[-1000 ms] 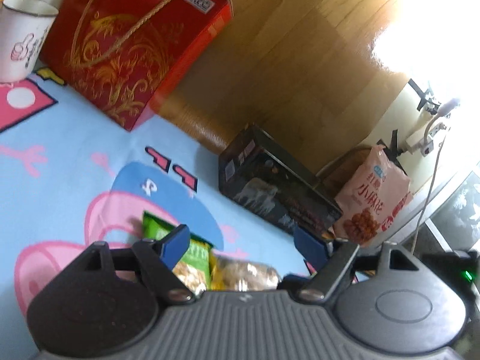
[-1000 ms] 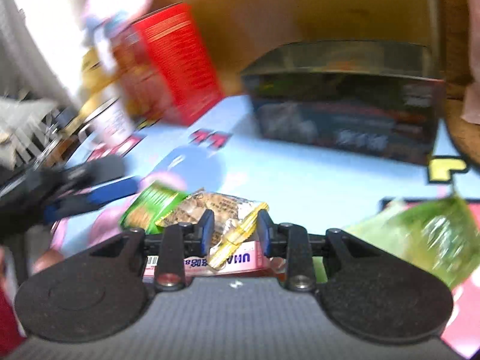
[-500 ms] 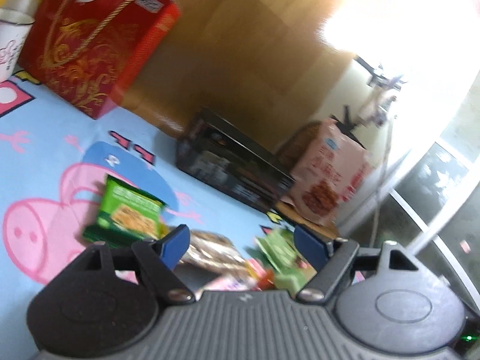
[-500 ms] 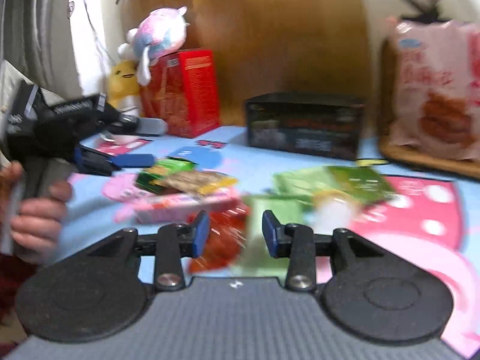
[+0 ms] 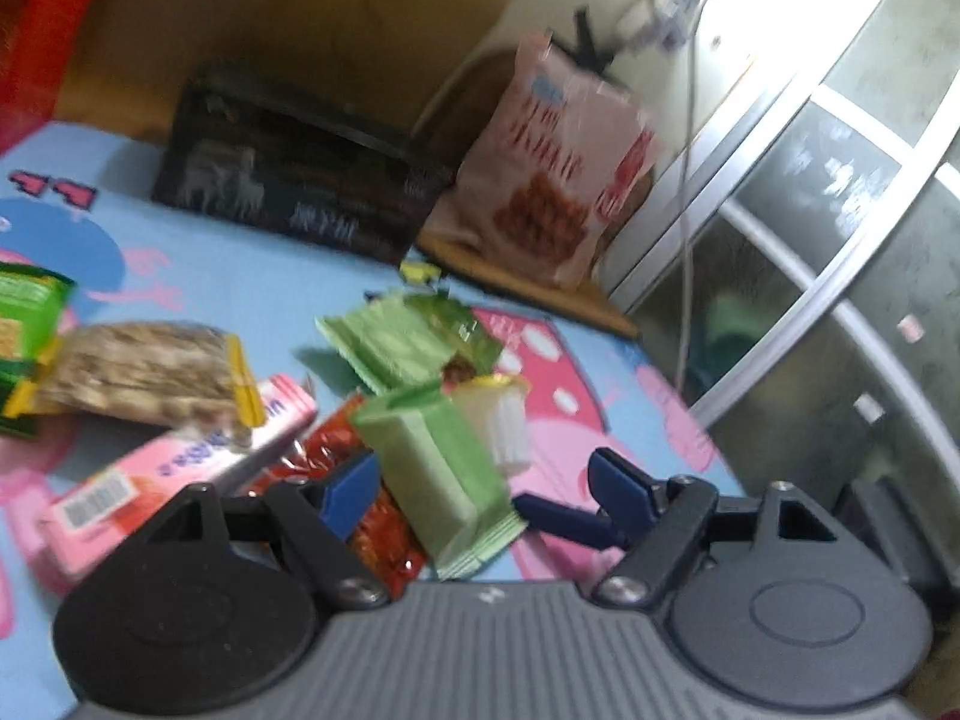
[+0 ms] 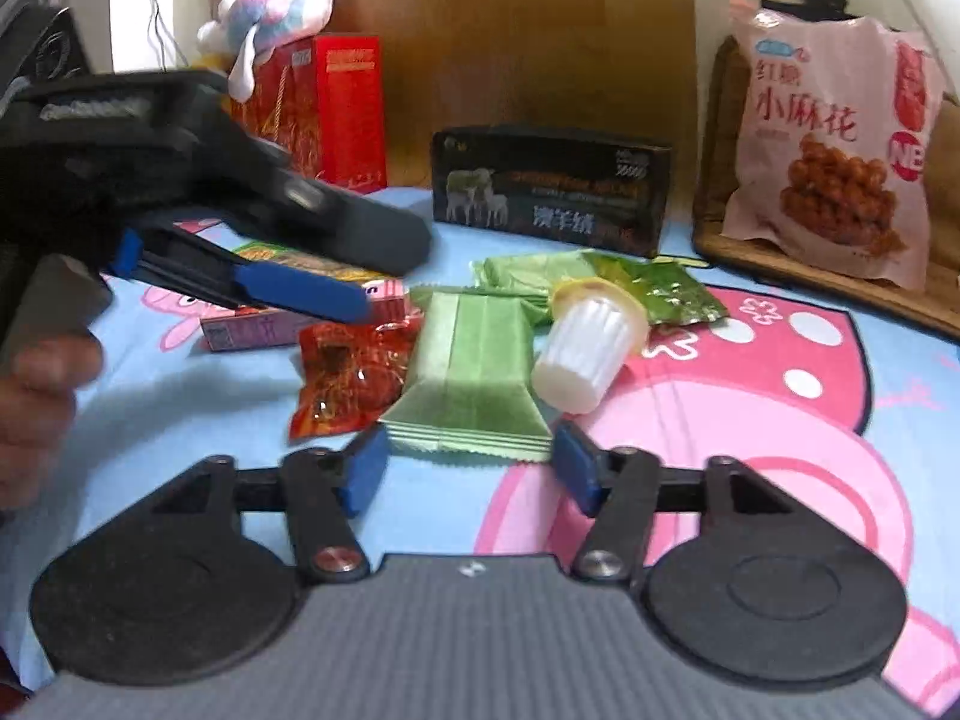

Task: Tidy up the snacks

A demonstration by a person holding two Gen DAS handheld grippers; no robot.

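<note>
Snack packets lie in a pile on a cartoon mat [image 6: 780,420]. A light green wafer packet [image 6: 474,372] [image 5: 444,468] lies in the middle, with a red packet [image 6: 342,378] to its left and a white jelly cup [image 6: 591,354] tipped over to its right. My right gripper [image 6: 469,468] is low at the packet's near end. Its jaws are opening; the packet's edge lies between the tips and the pads are not pressing on it. My left gripper [image 5: 486,489] is open above the same packet. Its blue finger [image 6: 300,288] reaches in from the left, over a pink box [image 6: 252,324].
A black box [image 6: 552,192], a red gift bag [image 6: 336,108] with a plush toy and a pink snack bag [image 6: 840,156] in a basket stand along the back. A cracker pack [image 5: 144,372] and green packets [image 5: 408,342] lie in the pile. A hand [image 6: 36,396] holds the left gripper.
The right jaws, narrow around the cracker pack's yellow end a second ago, now stand wide at the green wafer packet. The left gripper has swung right from the green chip packet to the pile's middle.
</note>
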